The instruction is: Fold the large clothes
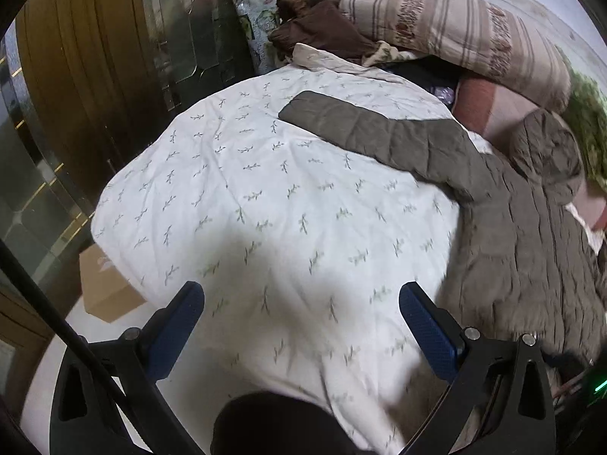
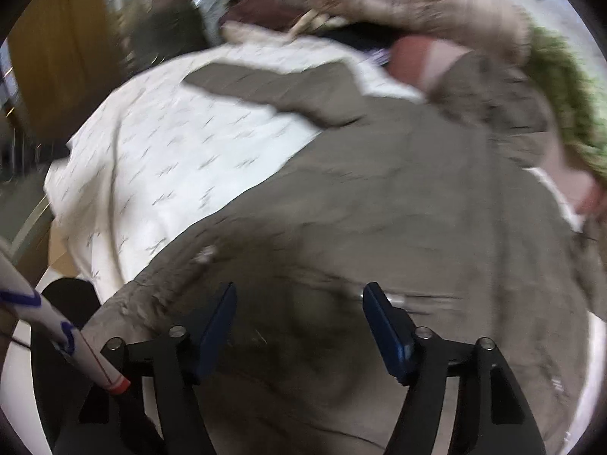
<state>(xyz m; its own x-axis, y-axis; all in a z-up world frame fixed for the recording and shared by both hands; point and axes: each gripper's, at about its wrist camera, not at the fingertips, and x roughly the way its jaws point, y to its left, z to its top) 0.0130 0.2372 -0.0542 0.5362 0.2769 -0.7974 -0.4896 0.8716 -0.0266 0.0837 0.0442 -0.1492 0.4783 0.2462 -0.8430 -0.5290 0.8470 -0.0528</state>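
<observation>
Brown quilted jacket [image 2: 379, 208] on leaf-print quilt [image 1: 265, 189]; both claws [image 1: 301, 303] [image 2: 299, 303] wide (no legible writing).

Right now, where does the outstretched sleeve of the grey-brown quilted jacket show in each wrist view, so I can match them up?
Left wrist view: the grey-brown quilted jacket's outstretched sleeve lies upper centre, running diagonally across the white leaf-print bedspread, cuff to the upper left.
Right wrist view: the same sleeve sits upper left of centre, blurred, cuff to the left.
Shared landmark: the striped pinkish pillow beyond it.
</observation>
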